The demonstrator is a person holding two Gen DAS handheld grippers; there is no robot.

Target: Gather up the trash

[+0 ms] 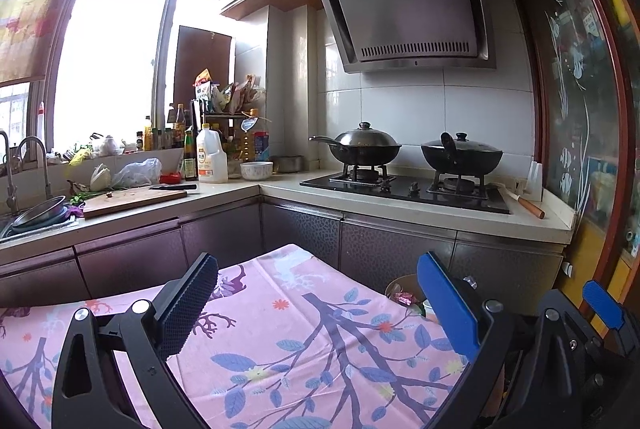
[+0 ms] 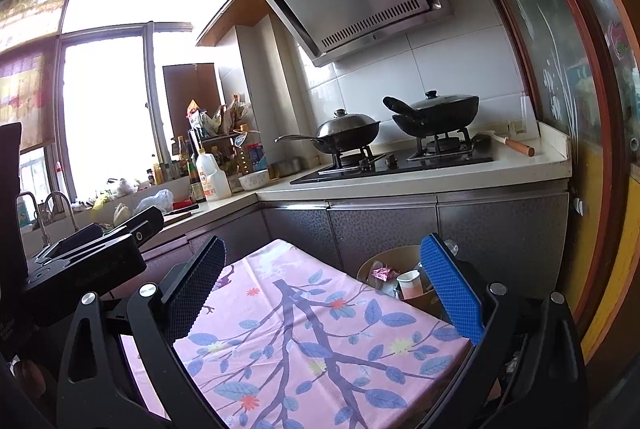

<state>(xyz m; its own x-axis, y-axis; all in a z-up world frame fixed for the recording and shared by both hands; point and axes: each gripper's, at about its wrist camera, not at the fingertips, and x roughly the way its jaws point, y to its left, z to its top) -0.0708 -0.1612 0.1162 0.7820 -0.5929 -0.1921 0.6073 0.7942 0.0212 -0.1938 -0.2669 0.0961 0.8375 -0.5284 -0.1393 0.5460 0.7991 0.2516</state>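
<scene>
A round brown trash bin [image 2: 370,267] stands on the floor past the table's far right corner. It holds a pink wrapper [image 2: 383,274], a paper cup [image 2: 411,284] and other scraps. It also shows in the left wrist view [image 1: 396,287], partly hidden by my blue finger. My left gripper [image 1: 320,303] is open and empty above the pink floral tablecloth [image 1: 288,341]. My right gripper [image 2: 324,289] is open and empty above the same cloth [image 2: 312,341]. I see no loose trash on the cloth.
Kitchen cabinets [image 1: 384,241] stand just behind the table. The counter holds a hob with two lidded woks [image 1: 362,145], a cutting board with a knife [image 1: 132,199], bottles, a plastic bag [image 1: 138,171] and a sink [image 1: 36,215]. A wooden-framed glass door [image 1: 580,101] stands at right.
</scene>
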